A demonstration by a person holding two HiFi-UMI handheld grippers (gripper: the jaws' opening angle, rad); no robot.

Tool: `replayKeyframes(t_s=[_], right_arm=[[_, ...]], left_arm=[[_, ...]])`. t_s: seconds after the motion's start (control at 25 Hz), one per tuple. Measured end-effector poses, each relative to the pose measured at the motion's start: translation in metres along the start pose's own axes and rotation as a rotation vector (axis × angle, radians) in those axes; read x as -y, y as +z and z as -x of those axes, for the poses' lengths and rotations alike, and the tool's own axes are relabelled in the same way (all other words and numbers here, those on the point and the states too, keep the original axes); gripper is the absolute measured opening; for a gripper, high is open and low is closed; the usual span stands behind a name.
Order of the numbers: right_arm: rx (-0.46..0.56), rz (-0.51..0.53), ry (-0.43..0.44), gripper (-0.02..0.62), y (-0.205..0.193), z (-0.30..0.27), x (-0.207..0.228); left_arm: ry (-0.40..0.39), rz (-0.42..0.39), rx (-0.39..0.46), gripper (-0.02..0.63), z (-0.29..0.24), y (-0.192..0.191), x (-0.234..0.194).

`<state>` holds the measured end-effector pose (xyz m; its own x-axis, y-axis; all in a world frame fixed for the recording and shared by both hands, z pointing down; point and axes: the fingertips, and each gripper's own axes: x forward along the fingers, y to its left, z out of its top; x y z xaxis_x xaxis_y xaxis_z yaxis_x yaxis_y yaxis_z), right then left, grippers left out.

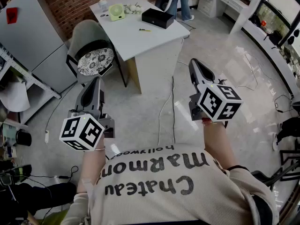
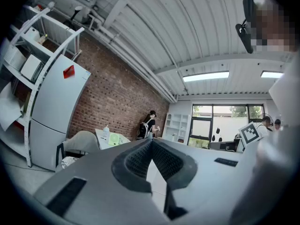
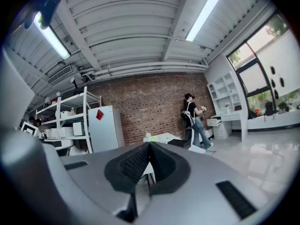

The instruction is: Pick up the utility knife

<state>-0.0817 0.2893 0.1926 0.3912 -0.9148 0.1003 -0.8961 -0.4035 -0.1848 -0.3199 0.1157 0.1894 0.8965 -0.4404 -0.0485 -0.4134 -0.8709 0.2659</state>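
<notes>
The utility knife (image 1: pixel 145 30), a small yellow and dark item, lies on the white table (image 1: pixel 126 36) far ahead of me. Both grippers hang in mid-air over the floor, well short of the table, pointing level toward it. My left gripper (image 1: pixel 96 81) is shut with nothing between its jaws; in the left gripper view the pads meet at the tip of the left gripper (image 2: pixel 151 142). My right gripper (image 1: pixel 194 63) is also shut and empty, as the right gripper (image 3: pixel 149 146) shows in its own view. The knife is too small to make out in either gripper view.
On the table sit a black box (image 1: pixel 158 18) and a light green device (image 1: pixel 116 11). A grey chair (image 1: pixel 93 55) with a patterned cushion stands at the table's left. A white fridge (image 1: pixel 33 36) and shelves line the left. Cables (image 1: pixel 165 107) cross the floor. A person (image 3: pixel 192 121) stands beyond the table.
</notes>
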Motion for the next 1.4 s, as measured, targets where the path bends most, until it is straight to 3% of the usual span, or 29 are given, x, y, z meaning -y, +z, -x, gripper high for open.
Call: replayKeyframes(t_s=[0.28, 0.6, 0.76, 1.08, 1.4], right_arm=[[-0.003, 0.005, -0.004, 0.003, -0.002, 0.0, -0.015], [-0.044, 0.028, -0.078, 0.003, -0.042, 0.014, -0.008], [-0.088, 0.035, -0.065, 0.003, -0.062, 0.002, -0.011], [-0.14, 0.053, -0.035, 0.003, -0.077, -0.059, 0.016], [-0.098, 0.009, 0.078, 0.003, -0.043, -0.14, 0.058]], left_arm=[[-0.018, 0.015, -0.006, 0.0, 0.003, 0.003, -0.015], [-0.064, 0.029, -0.074, 0.0, 0.016, -0.034, -0.037], [-0.073, 0.055, -0.101, 0.0, 0.012, -0.051, -0.047], [-0.004, 0.094, -0.149, 0.0, -0.044, -0.073, -0.071], [0.072, 0.103, -0.08, 0.0, -0.131, -0.06, -0.066]])
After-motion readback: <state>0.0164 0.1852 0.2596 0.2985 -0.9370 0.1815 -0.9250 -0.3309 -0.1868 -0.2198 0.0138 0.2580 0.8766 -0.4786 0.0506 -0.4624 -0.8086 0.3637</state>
